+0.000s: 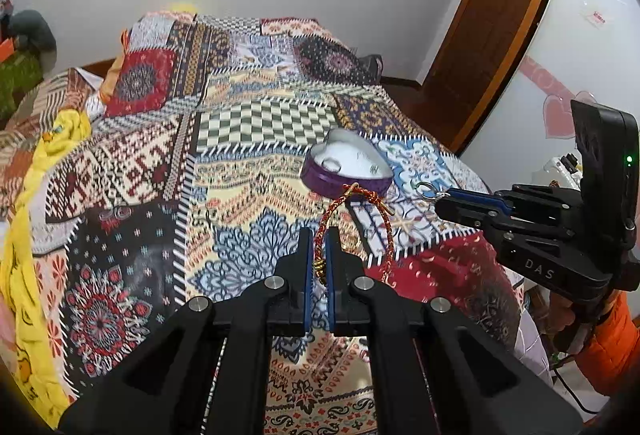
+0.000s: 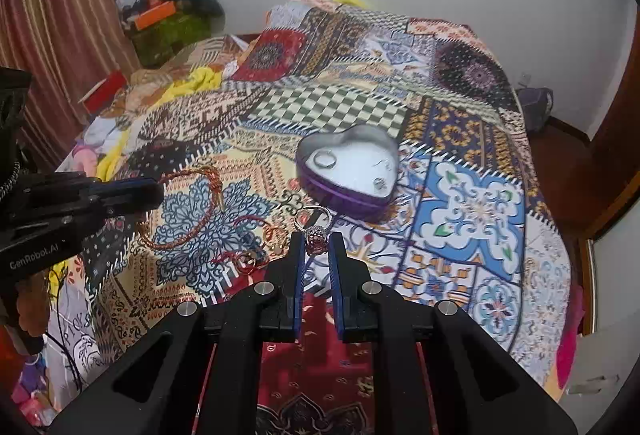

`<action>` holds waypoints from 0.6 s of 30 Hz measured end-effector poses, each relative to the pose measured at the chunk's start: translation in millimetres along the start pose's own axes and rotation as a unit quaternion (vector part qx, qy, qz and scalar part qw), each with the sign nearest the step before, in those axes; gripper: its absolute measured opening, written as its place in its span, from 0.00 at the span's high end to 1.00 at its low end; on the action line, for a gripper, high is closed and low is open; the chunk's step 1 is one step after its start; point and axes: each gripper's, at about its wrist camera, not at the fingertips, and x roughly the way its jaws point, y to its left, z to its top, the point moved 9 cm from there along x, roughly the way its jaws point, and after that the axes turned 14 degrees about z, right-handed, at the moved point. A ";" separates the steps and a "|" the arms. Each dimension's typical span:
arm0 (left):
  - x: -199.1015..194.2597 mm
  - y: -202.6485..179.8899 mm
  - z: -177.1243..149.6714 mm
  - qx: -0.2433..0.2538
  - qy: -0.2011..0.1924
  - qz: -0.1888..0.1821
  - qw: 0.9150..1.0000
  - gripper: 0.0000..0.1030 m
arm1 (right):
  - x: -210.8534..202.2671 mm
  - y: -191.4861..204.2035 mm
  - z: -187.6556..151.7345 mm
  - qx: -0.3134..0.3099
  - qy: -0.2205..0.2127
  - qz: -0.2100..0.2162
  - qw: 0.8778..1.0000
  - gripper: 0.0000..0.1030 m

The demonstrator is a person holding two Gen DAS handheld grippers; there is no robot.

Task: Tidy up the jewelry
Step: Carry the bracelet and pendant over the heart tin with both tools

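Note:
A purple heart-shaped tin (image 1: 347, 166) with a white lining sits on the patterned bed; it also shows in the right wrist view (image 2: 347, 167), holding a silver ring (image 2: 324, 159) and small pieces. My left gripper (image 1: 319, 239) is shut on a red and gold braided bracelet (image 1: 352, 211), lifted just short of the tin; the bracelet also shows in the right wrist view (image 2: 188, 207). My right gripper (image 2: 317, 240) is shut on a silver ring with a stone (image 2: 314, 225), close to the tin's near edge. It shows in the left wrist view (image 1: 442, 195) with the ring (image 1: 426, 190).
The patchwork bedspread (image 2: 472, 211) covers the bed. More red cord jewelry (image 2: 248, 255) lies on it near my right gripper. Yellow cloth (image 1: 36, 195) is bunched at the bed's left side. A wooden door (image 1: 500, 19) stands at the right, striped curtains (image 2: 60, 15) at the left.

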 end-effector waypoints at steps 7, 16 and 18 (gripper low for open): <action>-3.4 -5.1 22.4 0.007 -0.023 0.006 1.000 0.96 | -18.5 -8.8 11.1 0.004 -0.028 -0.012 1.000 0.90; 9.9 -10.5 52.6 0.011 -0.040 0.010 0.999 0.96 | -30.7 -24.9 26.9 0.015 -0.057 -0.018 0.998 0.90; 14.4 -11.8 57.7 0.013 -0.040 0.012 0.999 0.96 | -31.0 -27.9 29.3 0.017 -0.062 -0.019 0.998 0.90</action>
